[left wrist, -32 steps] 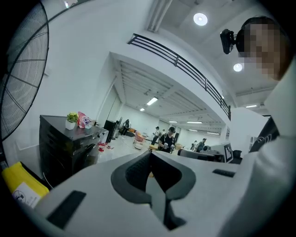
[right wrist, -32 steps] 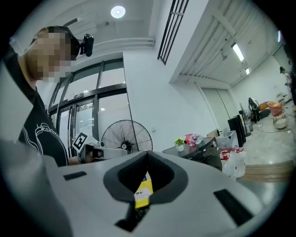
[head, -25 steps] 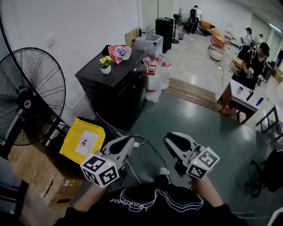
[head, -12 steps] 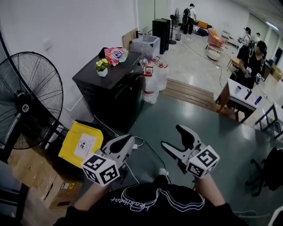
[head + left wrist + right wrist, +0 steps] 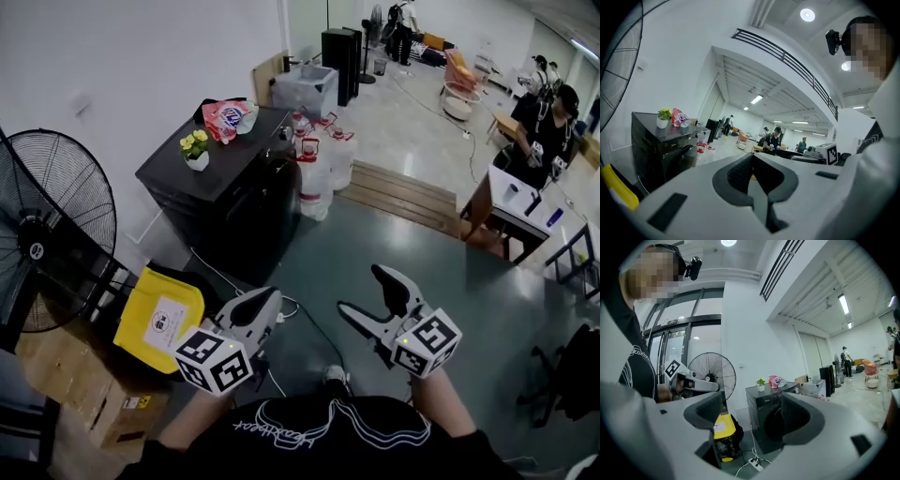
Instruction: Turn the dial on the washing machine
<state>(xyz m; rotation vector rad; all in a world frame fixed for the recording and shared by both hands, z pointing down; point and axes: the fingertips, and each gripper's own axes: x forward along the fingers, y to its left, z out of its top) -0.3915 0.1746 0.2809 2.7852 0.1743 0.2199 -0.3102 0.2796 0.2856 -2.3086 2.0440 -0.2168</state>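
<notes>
The black washing machine [image 5: 246,211] stands against the white wall, with a small flower pot [image 5: 196,150] and a detergent bag [image 5: 225,117] on its top. I cannot make out its dial from here. Both grippers hang in the air well short of the machine, pointing toward it. My left gripper [image 5: 272,300] is shut with nothing in it; its pads meet in the left gripper view [image 5: 751,161]. My right gripper [image 5: 361,291] has just been opening and now stands wide open, with nothing between its fingers. The machine [image 5: 761,418] shows through that gap.
A big floor fan [image 5: 47,244] stands left of the machine, with a yellow bag [image 5: 159,319] and cardboard boxes [image 5: 84,394] below it. A power strip [image 5: 286,307] and cable lie on the floor ahead. Water jugs [image 5: 319,159] sit beyond the machine. People stand by a table [image 5: 520,206] at the right.
My right gripper's jaws went from shut to wide open. Machine, fan and yellow bag slid left in the head view, as both grippers travelled with me. The left gripper stayed shut.
</notes>
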